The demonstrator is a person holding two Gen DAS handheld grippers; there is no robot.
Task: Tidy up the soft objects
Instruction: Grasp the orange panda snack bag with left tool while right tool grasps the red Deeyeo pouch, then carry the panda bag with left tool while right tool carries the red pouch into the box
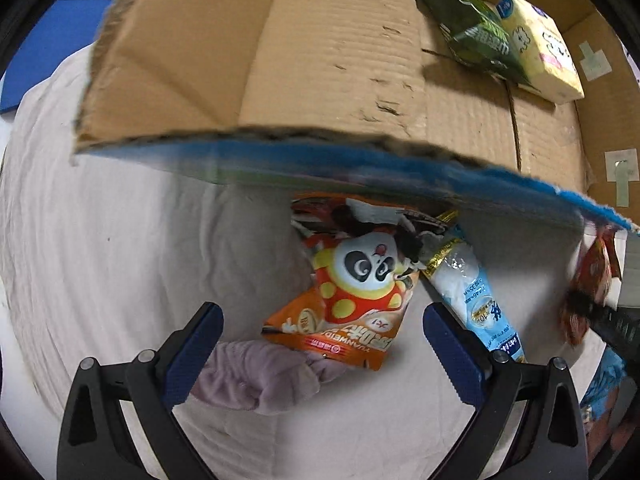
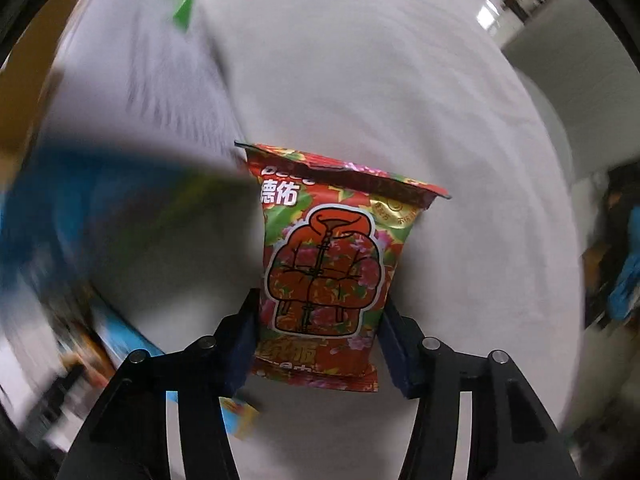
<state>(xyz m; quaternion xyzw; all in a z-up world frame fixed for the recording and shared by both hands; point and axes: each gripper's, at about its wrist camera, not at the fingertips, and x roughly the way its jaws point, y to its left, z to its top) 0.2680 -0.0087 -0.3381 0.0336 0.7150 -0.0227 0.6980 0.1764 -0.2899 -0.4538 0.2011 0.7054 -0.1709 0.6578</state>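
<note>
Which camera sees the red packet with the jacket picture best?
The right wrist view: the red packet fills the middle, its jacket drawing clear, between the right gripper's fingers. The left wrist view shows only a blurred red bit at its right edge.

Item count, both views combined.

Cardboard box (image 1: pixel 340 60): one, at the far side. Inside it, two items: one green packet (image 1: pixel 476 32) and one yellow pack (image 1: pixel 540 48), touching, at the far right.

On the white cloth (image 1: pixel 100 240) outside the box, near side:
- one orange panda packet (image 1: pixel 360 280)
- one light-blue pack (image 1: pixel 472 288), just right of it
- one red floral packet (image 2: pixel 328 264)
- one mauve fabric item (image 1: pixel 260 376)
</note>
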